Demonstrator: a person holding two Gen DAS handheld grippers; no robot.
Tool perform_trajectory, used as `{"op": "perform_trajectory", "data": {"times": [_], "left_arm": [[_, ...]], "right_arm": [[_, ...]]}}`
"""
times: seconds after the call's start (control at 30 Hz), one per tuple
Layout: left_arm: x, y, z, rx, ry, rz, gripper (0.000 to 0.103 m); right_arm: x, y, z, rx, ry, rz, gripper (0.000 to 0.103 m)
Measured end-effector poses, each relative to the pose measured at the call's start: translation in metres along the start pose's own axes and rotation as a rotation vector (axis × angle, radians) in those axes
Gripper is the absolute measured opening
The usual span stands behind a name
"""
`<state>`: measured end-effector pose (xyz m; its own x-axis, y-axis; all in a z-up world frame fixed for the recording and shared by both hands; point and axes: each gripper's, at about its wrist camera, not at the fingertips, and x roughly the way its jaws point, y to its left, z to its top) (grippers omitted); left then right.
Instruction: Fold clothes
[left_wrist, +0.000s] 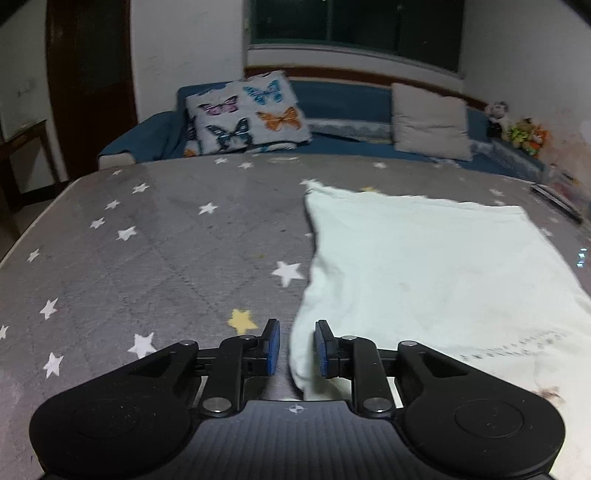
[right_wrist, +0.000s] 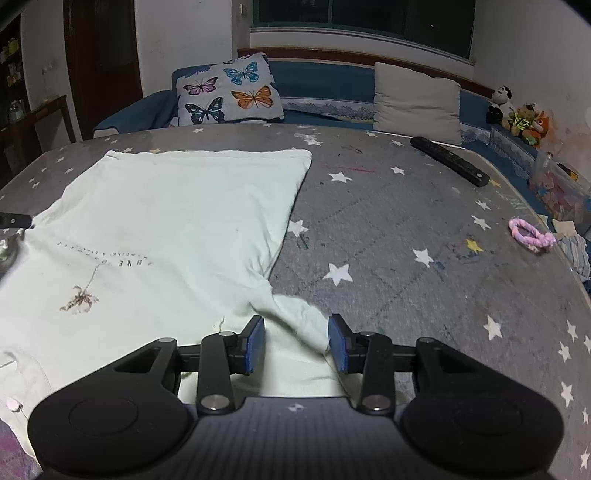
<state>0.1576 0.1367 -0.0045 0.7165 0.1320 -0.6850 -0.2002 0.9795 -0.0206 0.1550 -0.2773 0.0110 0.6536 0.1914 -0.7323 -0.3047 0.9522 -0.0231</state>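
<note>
A pale mint T-shirt (right_wrist: 177, 221) lies spread flat on the grey star-patterned table cover (right_wrist: 406, 236), with small printed text and a brown flower drawing on its front. In the left wrist view the shirt (left_wrist: 424, 266) fills the right half. My left gripper (left_wrist: 297, 347) is open, its jaws on either side of the shirt's left sleeve edge. My right gripper (right_wrist: 297, 341) is open wider, with the right sleeve (right_wrist: 295, 325) lying between its blue pads. The left gripper's tip shows at the left edge of the right wrist view (right_wrist: 14, 220).
A black remote-like bar (right_wrist: 448, 160) lies at the far right of the table, and a pink braided ring (right_wrist: 530, 234) lies near the right edge. Beyond the table is a blue sofa with a butterfly cushion (right_wrist: 229, 90), a beige cushion (right_wrist: 415, 99) and plush toys (right_wrist: 517, 114).
</note>
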Motion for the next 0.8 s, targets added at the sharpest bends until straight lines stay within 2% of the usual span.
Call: {"op": "perform_trajectory", "data": {"times": [0.13, 0.3, 0.47, 0.53, 0.6, 0.63, 0.8], "left_arm": [[0.003, 0.011, -0.001, -0.042, 0.007, 0.013, 0.019], [-0.005, 0.020, -0.004, -0.071, -0.002, 0.037, 0.022], [-0.020, 0.030, -0.012, -0.106, -0.008, 0.047, 0.023], [-0.030, 0.029, -0.017, -0.100, -0.020, 0.032, 0.026], [-0.040, 0.026, -0.024, -0.083, -0.027, 0.017, 0.038], [-0.045, 0.024, -0.028, -0.070, -0.030, 0.017, 0.039], [-0.064, 0.027, -0.050, -0.038, -0.033, 0.028, 0.049]], "right_arm": [[0.001, -0.008, -0.009, 0.016, 0.023, -0.012, 0.038], [-0.002, -0.017, -0.013, 0.054, 0.022, -0.020, 0.038], [-0.014, -0.012, -0.005, 0.028, -0.032, -0.030, 0.038], [-0.018, -0.006, 0.001, 0.012, -0.067, -0.018, 0.038], [-0.017, 0.000, 0.007, 0.003, -0.078, -0.003, 0.038], [-0.014, 0.003, 0.010, -0.005, -0.081, 0.002, 0.039], [0.011, 0.015, 0.017, -0.028, -0.054, 0.005, 0.041]]}}
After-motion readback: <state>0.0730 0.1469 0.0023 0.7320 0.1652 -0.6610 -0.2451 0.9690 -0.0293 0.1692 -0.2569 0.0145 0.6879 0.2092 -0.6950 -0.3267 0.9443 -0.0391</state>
